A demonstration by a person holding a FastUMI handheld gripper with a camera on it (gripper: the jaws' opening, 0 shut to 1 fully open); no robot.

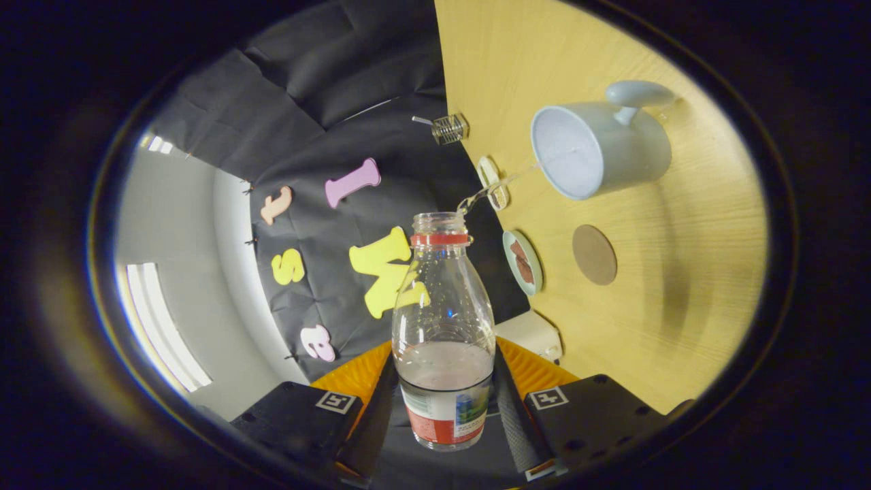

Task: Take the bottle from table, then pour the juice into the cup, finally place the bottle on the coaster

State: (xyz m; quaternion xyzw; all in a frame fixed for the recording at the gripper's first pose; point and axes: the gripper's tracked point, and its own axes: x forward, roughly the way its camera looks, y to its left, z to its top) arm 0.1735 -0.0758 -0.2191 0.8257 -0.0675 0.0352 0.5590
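Note:
My gripper (446, 408) is shut on a clear plastic bottle (444, 320) with a red neck ring and no cap; both fingers press on its labelled lower part. I hold the bottle tipped over sideways, so the wooden table (680, 306) stands like a wall beyond it. A thin stream of liquid (500, 185) runs from the bottle's mouth into the pale blue cup (599, 150) with a handle. Pale liquid still fills the bottle's lower part. A round brown coaster (594, 254) lies on the table beside the cup, nearer to my fingers.
A small green dish (523, 262) holding something brown sits by the table's edge near the coaster. A small white oval thing (491, 180) and a wire holder (449, 129) lie farther along that edge. A white box (534, 333) is close to my fingers.

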